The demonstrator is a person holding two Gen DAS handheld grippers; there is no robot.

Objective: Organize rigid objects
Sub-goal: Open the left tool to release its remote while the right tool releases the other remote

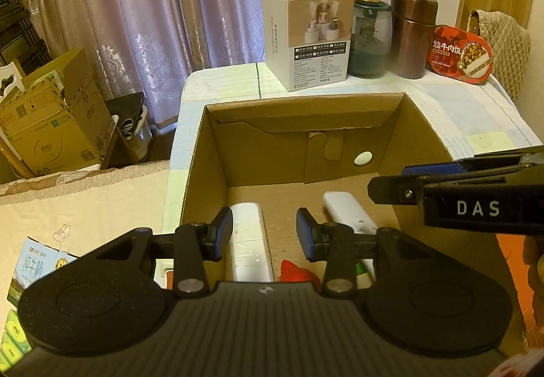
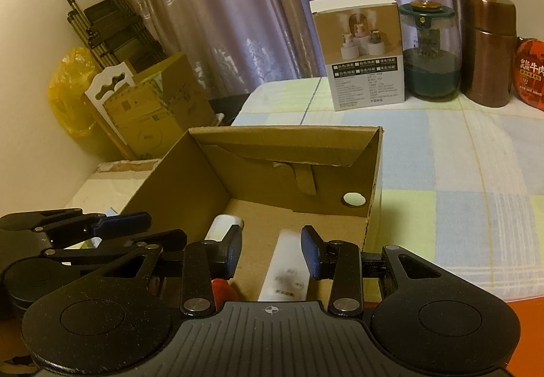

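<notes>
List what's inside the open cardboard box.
Inside the cardboard box: two white remotes, one on the left and one on the right, plus a red object near the front. The gripper bodies cover the box's near end, so anything there is hidden.

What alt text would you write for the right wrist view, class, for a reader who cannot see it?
The right gripper hangs with jaws open over a cardboard box holding two white remotes, one lying between the jaws. Beyond, a white carton, glass jar and copper canister stand on a checked cloth.
</notes>
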